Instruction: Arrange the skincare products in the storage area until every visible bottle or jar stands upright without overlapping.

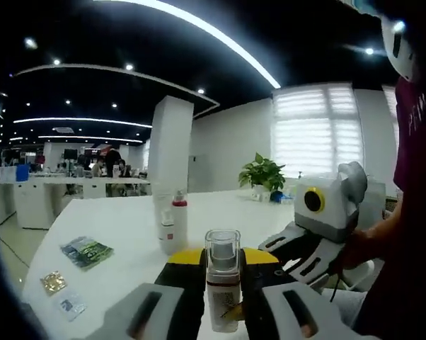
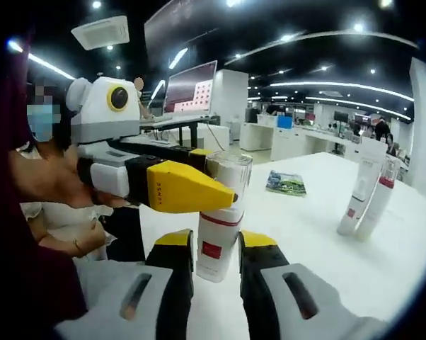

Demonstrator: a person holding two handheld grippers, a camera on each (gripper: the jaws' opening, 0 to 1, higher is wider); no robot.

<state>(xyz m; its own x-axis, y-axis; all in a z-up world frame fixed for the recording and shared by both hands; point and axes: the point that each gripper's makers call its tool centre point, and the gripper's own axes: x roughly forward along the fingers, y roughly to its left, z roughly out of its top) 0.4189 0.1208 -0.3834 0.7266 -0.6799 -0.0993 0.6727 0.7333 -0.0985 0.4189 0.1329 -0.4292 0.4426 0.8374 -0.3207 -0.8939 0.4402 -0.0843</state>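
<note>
A white bottle [image 1: 222, 287] with a clear cap and a red band stands upright between my left gripper's [image 1: 222, 258] yellow-tipped jaws, which are shut on it. In the right gripper view the same bottle [image 2: 216, 248] shows with the left gripper [image 2: 213, 191] clamped across its upper part from the left. My right gripper's [image 2: 216, 244] jaws press close against both sides of its lower part. The right gripper [image 1: 287, 253] reaches in from the right in the left gripper view. Two white tubes [image 1: 172, 223] [image 2: 365, 195] with red caps stand together on the white table [image 1: 121, 219] [image 2: 319, 234].
Flat packets [image 1: 85, 251] lie on the table's left side, one green-printed [image 2: 285, 183]. A potted plant [image 1: 262, 173] stands at the far edge. A person's arm [image 2: 43, 184] and body [image 1: 411, 212] are close by. Desks and monitors stand behind.
</note>
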